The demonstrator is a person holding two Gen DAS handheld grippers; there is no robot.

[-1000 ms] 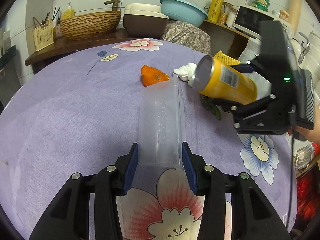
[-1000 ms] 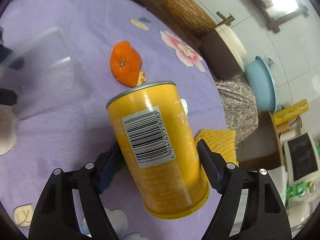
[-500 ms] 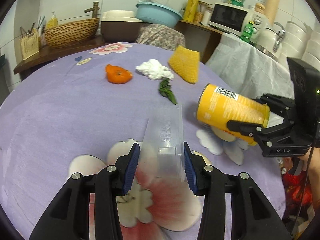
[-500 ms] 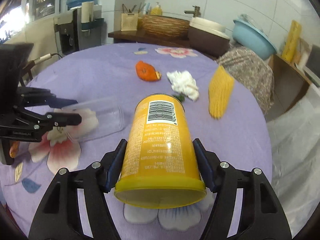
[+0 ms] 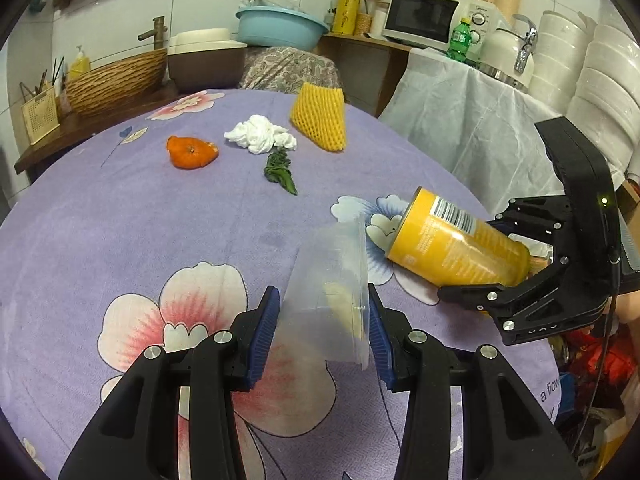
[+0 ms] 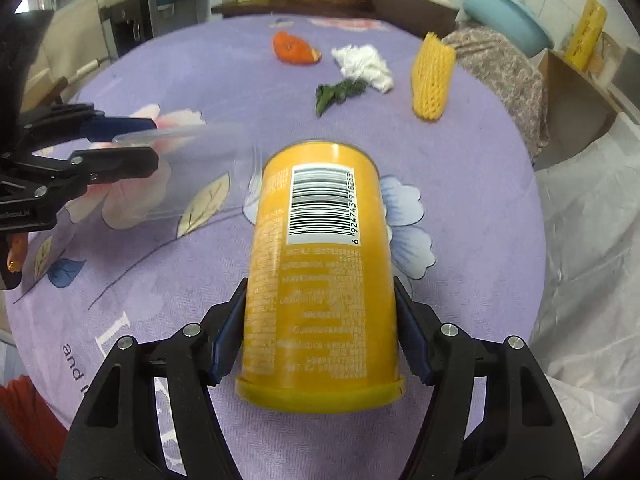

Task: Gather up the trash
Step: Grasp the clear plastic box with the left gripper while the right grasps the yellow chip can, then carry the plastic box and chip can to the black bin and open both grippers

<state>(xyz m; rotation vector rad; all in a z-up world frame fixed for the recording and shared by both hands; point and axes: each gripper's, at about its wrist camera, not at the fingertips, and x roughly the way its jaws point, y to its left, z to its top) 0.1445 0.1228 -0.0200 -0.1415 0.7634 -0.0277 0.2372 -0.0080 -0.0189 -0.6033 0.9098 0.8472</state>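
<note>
Counter [image 5: 100, 220] under purple floral cloth. Right gripper [image 6: 318, 334], jaws clamped on yellow can [image 6: 320, 280], tilted above the cloth. Left gripper [image 5: 320, 330], jaws pinching clear tub [image 5: 332, 280] just beside it. Far side: foam net [image 5: 320, 118], tissue [image 5: 260, 136], peel [image 5: 192, 152], greens [image 5: 280, 170].

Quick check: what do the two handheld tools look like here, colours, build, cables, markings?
Both match: black plastic frames with silver screw heads and two fingers lined with ribbed blue pads. The left tool shows this up close. The right tool carries a tall black housing with a small green light lit, white lettering on its lower arm that is too small to read, and a thin black cable hanging beneath it.
</note>
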